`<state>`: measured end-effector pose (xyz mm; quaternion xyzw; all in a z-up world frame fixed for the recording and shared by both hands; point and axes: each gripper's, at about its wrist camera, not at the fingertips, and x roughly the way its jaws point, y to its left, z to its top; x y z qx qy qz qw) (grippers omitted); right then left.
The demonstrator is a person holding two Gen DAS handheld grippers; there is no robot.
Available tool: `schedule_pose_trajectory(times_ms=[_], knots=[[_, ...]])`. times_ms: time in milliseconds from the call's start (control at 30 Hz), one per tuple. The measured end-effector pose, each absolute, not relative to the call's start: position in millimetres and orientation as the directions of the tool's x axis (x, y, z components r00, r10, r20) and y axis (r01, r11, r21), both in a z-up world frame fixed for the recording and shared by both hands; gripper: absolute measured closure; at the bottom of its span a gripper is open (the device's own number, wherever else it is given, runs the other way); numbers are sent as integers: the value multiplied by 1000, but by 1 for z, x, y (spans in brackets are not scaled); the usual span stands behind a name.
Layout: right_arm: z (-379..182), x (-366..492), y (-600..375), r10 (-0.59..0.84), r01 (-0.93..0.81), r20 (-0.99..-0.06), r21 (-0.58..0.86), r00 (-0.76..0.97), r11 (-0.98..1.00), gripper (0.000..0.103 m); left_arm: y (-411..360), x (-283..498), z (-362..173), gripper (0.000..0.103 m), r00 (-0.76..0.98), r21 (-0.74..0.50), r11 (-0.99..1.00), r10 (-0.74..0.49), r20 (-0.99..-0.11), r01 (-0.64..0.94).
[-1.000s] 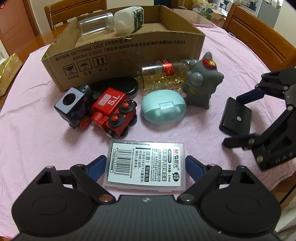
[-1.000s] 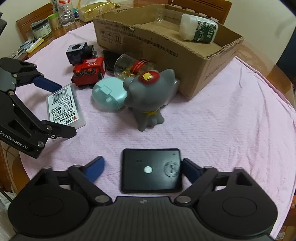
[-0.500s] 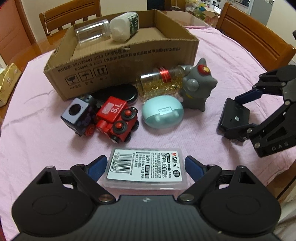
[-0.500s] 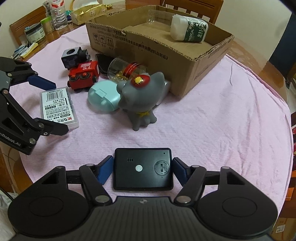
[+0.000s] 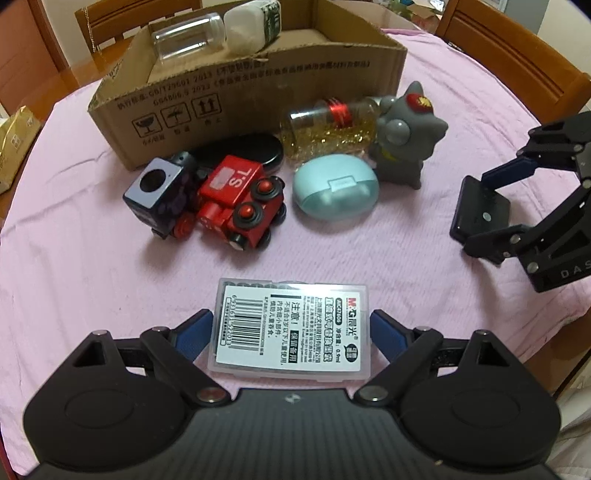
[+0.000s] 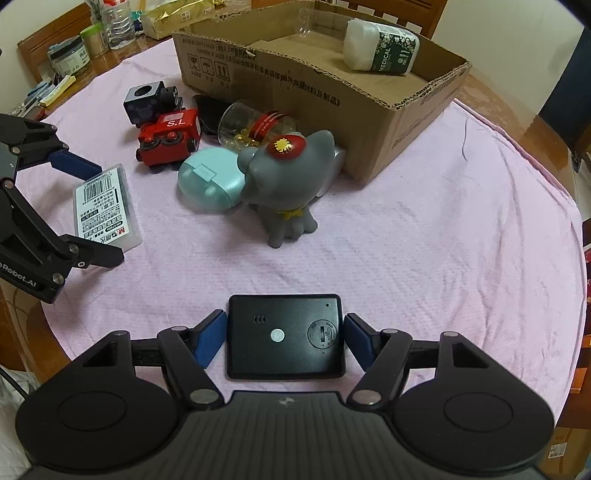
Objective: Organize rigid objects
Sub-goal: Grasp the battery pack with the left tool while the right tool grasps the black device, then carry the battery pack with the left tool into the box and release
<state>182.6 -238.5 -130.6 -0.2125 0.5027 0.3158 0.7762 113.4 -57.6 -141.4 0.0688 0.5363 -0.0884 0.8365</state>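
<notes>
Case first: the flat clear plastic case with a white barcode label (image 5: 291, 332) lies on the pink tablecloth (image 5: 92, 277) at six o'clock in my left wrist view. My left gripper (image 5: 291, 317) is closed across it, blue pads (image 5: 195, 330) meeting its two short ends.

At eleven o'clock from the case sit a dark blue toy block with a round hole (image 5: 155, 188) and a red wooden toy engine (image 5: 236, 199), touching each other, with a black oval disc (image 5: 240, 151) just behind them. At twelve o'clock stands the open brown cardboard box (image 5: 258, 70), holding a clear empty jar (image 5: 188, 35) and a white bottle (image 5: 247, 22) on their sides. At one o'clock a pale teal oval case (image 5: 336, 188) rests against a grey cat figurine (image 5: 406, 140) (red badge on its head), and a clear jar of gold bits (image 5: 328, 129) lies behind them.

At three o'clock my right gripper (image 6: 284, 321) has just been closing; its pads now clamp the flat black rectangular device (image 6: 284, 336), which sits at six o'clock in the right wrist view, near the table edge.
</notes>
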Motion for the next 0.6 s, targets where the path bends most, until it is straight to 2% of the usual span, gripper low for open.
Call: schedule_pose_trajectory(times_ms=[367,400,500,600], knots=[[-134,187,-235,261,-711,-930,1,257,703,19,-61,128,-140,13,318,6,967,-78,-945,254],[-134,188,-234,257,-711,-932,0,254,703,19,-61,129,-140,13,311,4,966,-79,-947,259],[-132,188,-232,258,-716,-933,0,252,698,29,-62,128,-138,13,313,14,963,-74,-947,268],[-131,188,-233,253,-709,-935,4,247,706,29,-62,124,-132,13,324,6,960,-89,-942,280]])
